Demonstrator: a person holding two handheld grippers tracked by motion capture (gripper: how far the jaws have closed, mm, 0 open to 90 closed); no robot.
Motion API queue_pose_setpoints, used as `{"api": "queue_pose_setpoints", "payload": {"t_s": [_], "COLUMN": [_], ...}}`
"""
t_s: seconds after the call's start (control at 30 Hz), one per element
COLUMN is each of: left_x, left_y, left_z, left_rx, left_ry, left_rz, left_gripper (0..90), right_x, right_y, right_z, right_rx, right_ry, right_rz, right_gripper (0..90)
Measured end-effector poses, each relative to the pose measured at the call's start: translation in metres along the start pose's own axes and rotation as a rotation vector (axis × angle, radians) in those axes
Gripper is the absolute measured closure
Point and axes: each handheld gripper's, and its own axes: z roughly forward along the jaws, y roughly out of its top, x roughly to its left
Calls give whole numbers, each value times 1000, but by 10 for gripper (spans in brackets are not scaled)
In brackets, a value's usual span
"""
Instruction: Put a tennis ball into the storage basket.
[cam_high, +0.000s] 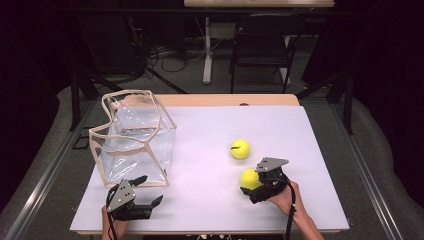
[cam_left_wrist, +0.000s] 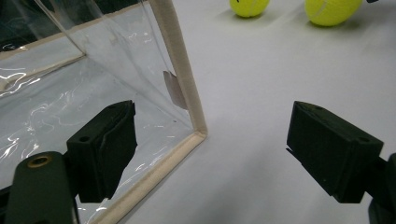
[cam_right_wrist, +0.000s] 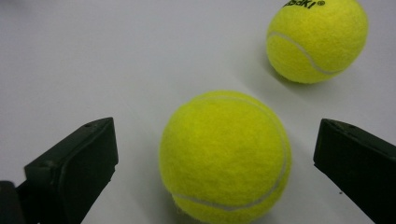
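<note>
Spreading wide on either side of the near tennis ball (cam_right_wrist: 225, 156), the right gripper (cam_high: 260, 186) has its black jaws parted with bare white showing between each jaw and the felt, so nothing is clamped. That ball sits on the white table sheet (cam_high: 210, 150) toward the person's right, and the far tennis ball (cam_high: 240, 149) lies just beyond it, close but apart, with free sheet all round it.

At the near left corner of the sheet the left gripper (cam_high: 142, 192) is open too and holds nothing. One jaw stands just in front of the clear bag (cam_high: 134, 137), by its cream-trimmed bottom corner; the other hangs over bare sheet. The bag stands upright at the left edge with its mouth gaping upward.

From the right gripper view, black lettering reads on the far ball and a white seam curves across the near one. From the left gripper view, a small pale tab shows on the bag's wall beside the trim.

Beyond the sheet runs a strip of wooden tabletop (cam_high: 225, 99), then a dark room with a folding chair (cam_high: 262, 42) and cables on the floor.
</note>
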Motion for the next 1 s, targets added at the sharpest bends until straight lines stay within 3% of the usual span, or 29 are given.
{"api": "queue_pose_setpoints", "payload": {"t_s": [0.13, 0.4, 0.73, 1.0], "left_x": [-1, 0, 0, 0], "left_y": [0, 0, 0, 0], "left_z": [-1, -1, -1, -1], "left_rx": [-3, -2, 3, 9], "left_ry": [4, 5, 1, 1], "left_rz": [6, 5, 2, 3], "left_gripper": [159, 159, 159, 159], "right_x": [1, -2, -3, -3], "right_y": [-2, -6, -10, -10], "right_z": [2, 6, 11, 11], "right_rx": [10, 14, 50, 50], "right_ry": [-6, -8, -19, -18], "right_rz": [-1, 14, 24, 24], "right_gripper": [7, 139, 238, 255]}}
